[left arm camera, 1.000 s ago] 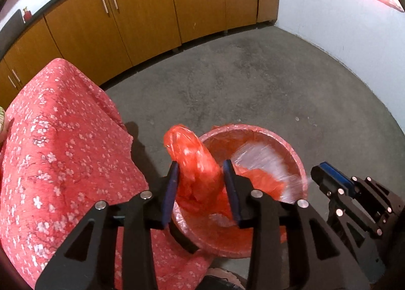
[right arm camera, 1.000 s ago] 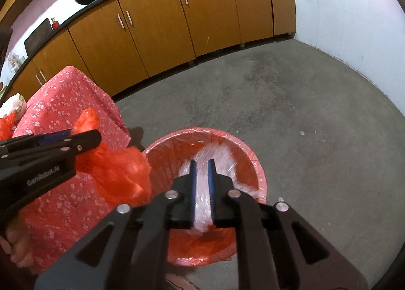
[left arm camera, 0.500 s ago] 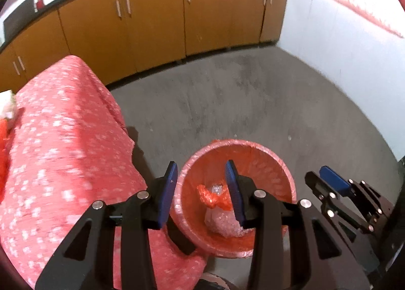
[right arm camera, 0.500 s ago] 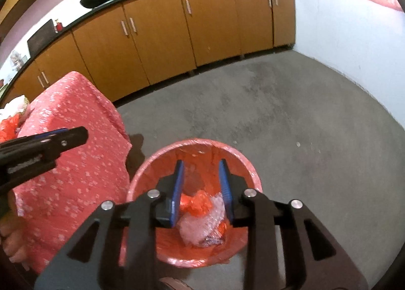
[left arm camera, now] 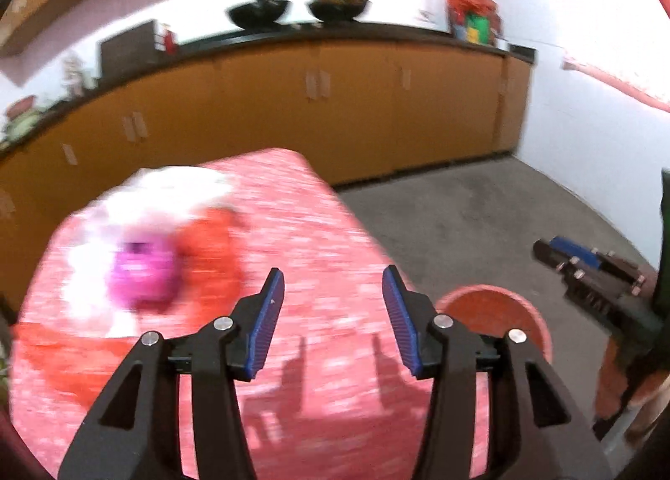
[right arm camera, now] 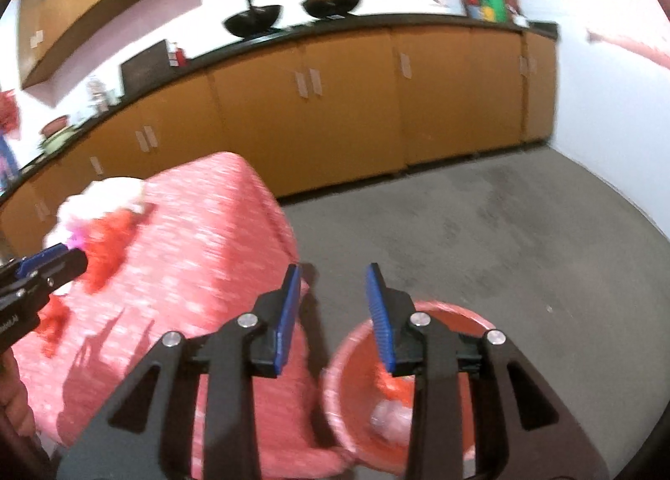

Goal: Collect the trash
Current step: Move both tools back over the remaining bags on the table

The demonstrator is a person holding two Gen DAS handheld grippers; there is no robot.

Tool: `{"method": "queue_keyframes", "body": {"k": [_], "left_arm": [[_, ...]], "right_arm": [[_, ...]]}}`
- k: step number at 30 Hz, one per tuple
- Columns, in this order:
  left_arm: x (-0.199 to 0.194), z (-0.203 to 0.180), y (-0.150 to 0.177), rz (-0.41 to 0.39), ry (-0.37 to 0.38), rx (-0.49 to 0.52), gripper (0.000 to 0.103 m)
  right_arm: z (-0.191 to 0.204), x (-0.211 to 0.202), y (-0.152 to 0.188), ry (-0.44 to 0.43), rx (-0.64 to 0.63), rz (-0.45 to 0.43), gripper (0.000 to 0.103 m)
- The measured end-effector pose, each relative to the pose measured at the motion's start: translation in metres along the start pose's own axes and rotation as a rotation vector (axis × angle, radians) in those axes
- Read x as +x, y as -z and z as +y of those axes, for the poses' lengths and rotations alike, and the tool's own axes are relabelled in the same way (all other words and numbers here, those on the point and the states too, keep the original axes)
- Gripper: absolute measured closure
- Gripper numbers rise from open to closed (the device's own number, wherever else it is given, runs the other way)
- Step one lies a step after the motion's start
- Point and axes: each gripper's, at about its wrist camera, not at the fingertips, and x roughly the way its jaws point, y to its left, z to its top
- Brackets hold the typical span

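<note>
My left gripper [left arm camera: 333, 283] is open and empty above the table with the red floral cloth [left arm camera: 318, 237]. A blurred heap of trash lies on the table's far left: a pink piece [left arm camera: 142, 275], an orange-red bag [left arm camera: 209, 258] and white plastic [left arm camera: 125, 204]. The red bin [left arm camera: 494, 308] stands on the floor right of the table. My right gripper [right arm camera: 333, 281] is open and empty above the gap between table and bin [right arm camera: 356, 379]. Orange and clear plastic trash [right arm camera: 389, 400] lies in the bin. The trash heap [right arm camera: 100, 220] also shows in the right wrist view.
Orange cabinets [right arm camera: 356, 103] under a black counter line the back wall. Black bowls [right arm camera: 251, 19] stand on the counter. A white wall [right arm camera: 607, 111] closes the right side. The floor [right arm camera: 481, 229] is grey concrete. The right gripper [left arm camera: 586, 270] shows at the left view's right edge.
Both grippers let go of their plastic trash into the bin, opened wider, and rose. The left one swung left over the table toward the trash heap.
</note>
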Motion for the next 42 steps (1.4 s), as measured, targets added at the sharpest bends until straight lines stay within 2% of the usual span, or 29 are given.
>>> {"method": "queue_keyframes", "body": {"k": [3, 7, 14, 18, 25, 30, 36, 40, 42], "left_arm": [[-0.02, 0.044, 0.004, -0.029, -0.093, -0.026, 0.052], [-0.048, 0.104, 0.015, -0.05, -0.208, -0.119, 0.048], [-0.068, 0.168, 0.043, -0.028, -0.306, -0.216, 0.047], [-0.064, 0.186, 0.056, -0.002, -0.287, -0.264, 0.047], [-0.042, 0.194, 0.069, 0.056, -0.206, -0.347, 0.047], [-0.034, 0.192, 0.065, 0.045, -0.184, -0.351, 0.049], [-0.027, 0.185, 0.058, 0.044, -0.186, -0.303, 0.072], [-0.023, 0.185, 0.056, 0.043, -0.175, -0.275, 0.095], [-0.024, 0.186, 0.056, 0.038, -0.179, -0.259, 0.098]], "right_arm": [[0.042, -0.001, -0.011, -0.067, -0.047, -0.016, 0.07], [0.097, 0.001, -0.019, -0.152, -0.101, -0.022, 0.07], [0.163, -0.004, -0.014, -0.23, -0.192, -0.02, 0.069], [0.191, -0.01, -0.01, -0.248, -0.222, -0.022, 0.069], [0.206, -0.014, -0.002, -0.245, -0.266, -0.014, 0.069], [0.211, -0.015, 0.0, -0.228, -0.296, -0.017, 0.07], [0.214, -0.01, 0.003, -0.225, -0.299, -0.012, 0.07], [0.22, -0.008, 0.005, -0.223, -0.308, -0.012, 0.069], [0.222, -0.007, 0.005, -0.222, -0.312, -0.014, 0.069]]}}
